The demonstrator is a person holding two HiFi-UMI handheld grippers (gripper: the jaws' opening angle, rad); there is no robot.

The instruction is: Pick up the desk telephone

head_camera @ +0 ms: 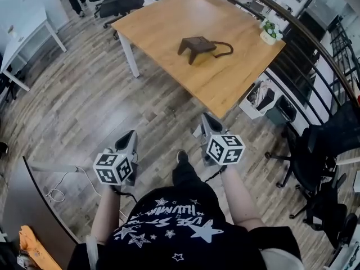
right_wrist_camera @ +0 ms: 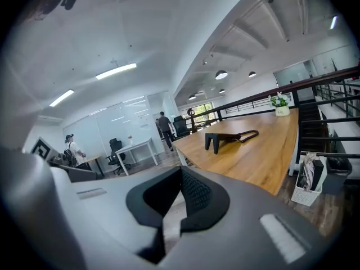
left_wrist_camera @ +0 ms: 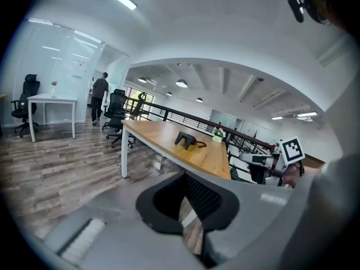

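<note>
The desk telephone (head_camera: 198, 45), dark and wedge-shaped with a looped cord, sits near the middle of the wooden table (head_camera: 163, 24). It also appears in the left gripper view (left_wrist_camera: 185, 140) and the right gripper view (right_wrist_camera: 225, 138). Both grippers hang over the wood floor, short of the table's near corner. My left gripper (head_camera: 128, 140) is shut with nothing in it, its pads (left_wrist_camera: 197, 193) meeting. My right gripper (head_camera: 209, 122) is also shut and empty, and it is nearer the table's corner than the left one. The right gripper's pads (right_wrist_camera: 194, 193) meet below the phone in its view.
A small potted plant (head_camera: 270, 32) stands at the table's far right corner by a dark railing (head_camera: 315, 44). A white basket (head_camera: 259, 97) and black office chairs (head_camera: 315, 156) crowd the right side. A white desk (head_camera: 22, 27) stands far left. A person (left_wrist_camera: 100, 97) walks near distant chairs.
</note>
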